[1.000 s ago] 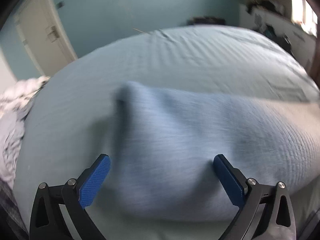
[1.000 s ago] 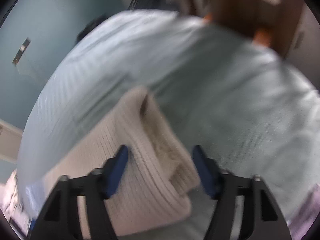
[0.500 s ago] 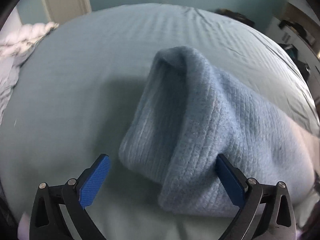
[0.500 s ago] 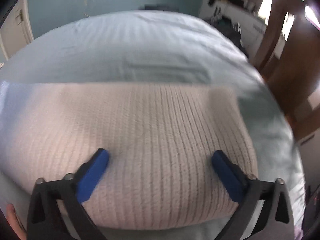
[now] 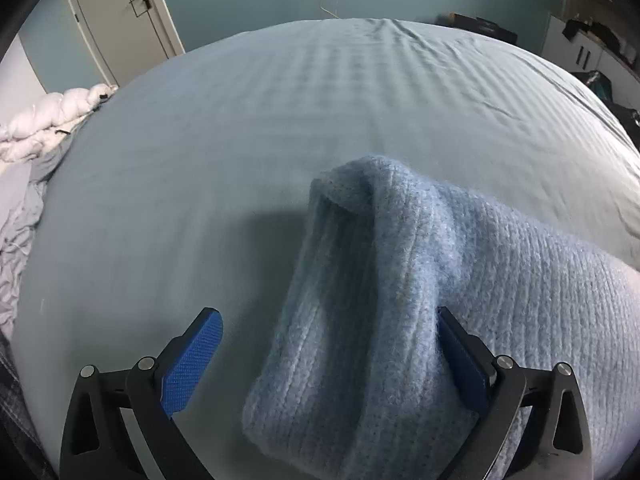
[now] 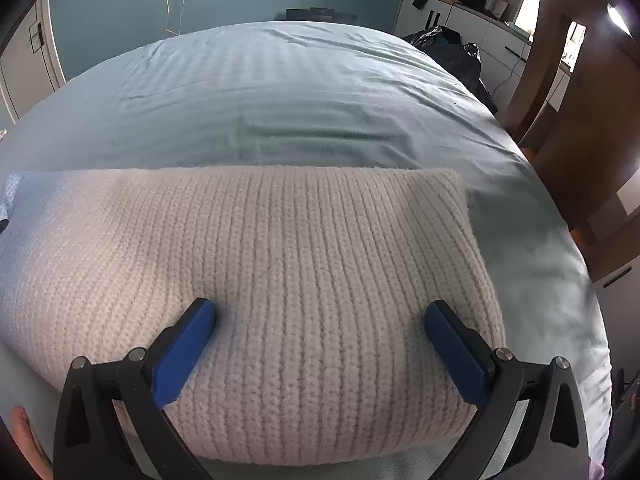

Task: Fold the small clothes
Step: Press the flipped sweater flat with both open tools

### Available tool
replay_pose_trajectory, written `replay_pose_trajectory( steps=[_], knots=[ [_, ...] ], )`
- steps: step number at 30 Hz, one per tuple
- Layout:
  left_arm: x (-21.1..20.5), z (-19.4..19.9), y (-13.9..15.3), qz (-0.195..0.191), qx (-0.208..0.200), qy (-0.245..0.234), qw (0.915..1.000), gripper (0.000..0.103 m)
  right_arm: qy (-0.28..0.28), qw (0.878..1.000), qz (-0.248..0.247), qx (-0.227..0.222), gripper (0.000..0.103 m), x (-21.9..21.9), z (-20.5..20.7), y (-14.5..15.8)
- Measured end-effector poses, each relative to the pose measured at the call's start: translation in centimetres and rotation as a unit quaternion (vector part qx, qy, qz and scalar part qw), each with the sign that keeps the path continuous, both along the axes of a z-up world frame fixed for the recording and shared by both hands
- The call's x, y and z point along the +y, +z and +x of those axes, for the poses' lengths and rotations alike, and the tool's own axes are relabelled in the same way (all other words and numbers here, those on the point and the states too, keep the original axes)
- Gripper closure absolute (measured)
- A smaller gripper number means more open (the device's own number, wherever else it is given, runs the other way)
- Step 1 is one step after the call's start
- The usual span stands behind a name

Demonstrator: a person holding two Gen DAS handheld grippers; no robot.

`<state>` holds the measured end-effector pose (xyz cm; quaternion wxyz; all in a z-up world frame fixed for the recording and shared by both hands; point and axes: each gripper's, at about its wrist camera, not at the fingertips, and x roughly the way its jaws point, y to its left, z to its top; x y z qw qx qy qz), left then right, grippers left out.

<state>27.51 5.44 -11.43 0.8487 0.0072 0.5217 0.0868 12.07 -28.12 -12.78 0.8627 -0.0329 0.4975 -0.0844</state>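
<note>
Knitwear (image 6: 280, 280) is laid on the bed (image 6: 320, 100); the right tool (image 6: 320, 320) is spread above it, the left tool (image 5: 328, 332) spread around a raised blue fold (image 5: 360, 300), which could be flopped crooked.

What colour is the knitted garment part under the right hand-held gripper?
Cream white, rib-knitted garment part, turning light blue at its left end; the right wrist view shows it best.

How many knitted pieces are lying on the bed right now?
2. A blue knit lies bunched on the bed sheet by the left gripper; a cream knit lies flat under the open right gripper. Others may be out of frame.
</note>
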Motion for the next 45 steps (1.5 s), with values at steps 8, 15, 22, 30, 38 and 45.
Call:
replay_pose_trajectory(
  steps=[8, 15, 22, 30, 38, 45],
  knots=[
    [-7.5, -4.2, 5.7, -0.06, -0.061, -0.093, 0.992, 0.002, 0.039, 0.994, 0.06, -0.078, 0.001, 2.6, -1.2, 3.9],
    [-16.2, -7.4, -0.2, 0.006, -0.056, -0.199, 0.9784, 0.0, 0.08, 0.997, 0.016, -0.018, 0.001, 5.0, -0.6, -1.2],
    [-16.5, -8.1, 3.1, 0.0, -0.018, -0.173, 0.9848, 0.003, 0.038, 0.999, 0.031, -0.024, 0.001, 5.2, -2.3, 2.4],
    [-21.3, -9.8, 0.2, -0.002, 0.001, -0.236, 0.9719, 0.0, -0.011, 0.999, 0.035, 0.014, 0.001, 4.0, -4.4, 0.5],
    [-17.6, -8.6, 4.2, -0.012, 0.03, -0.204, 0.9785, 0.0, -0.059, 0.985, 0.162, 0.023, 0.001, 1.0, -6.3, 2.8],
    [-9.1, -14.9, 8.2, 0.001, -0.019, -0.155, 0.9877, 0.0, -0.229, 0.852, 0.47, 0.03, 0.001, -6.3, -11.2, -0.7]
  ],
)
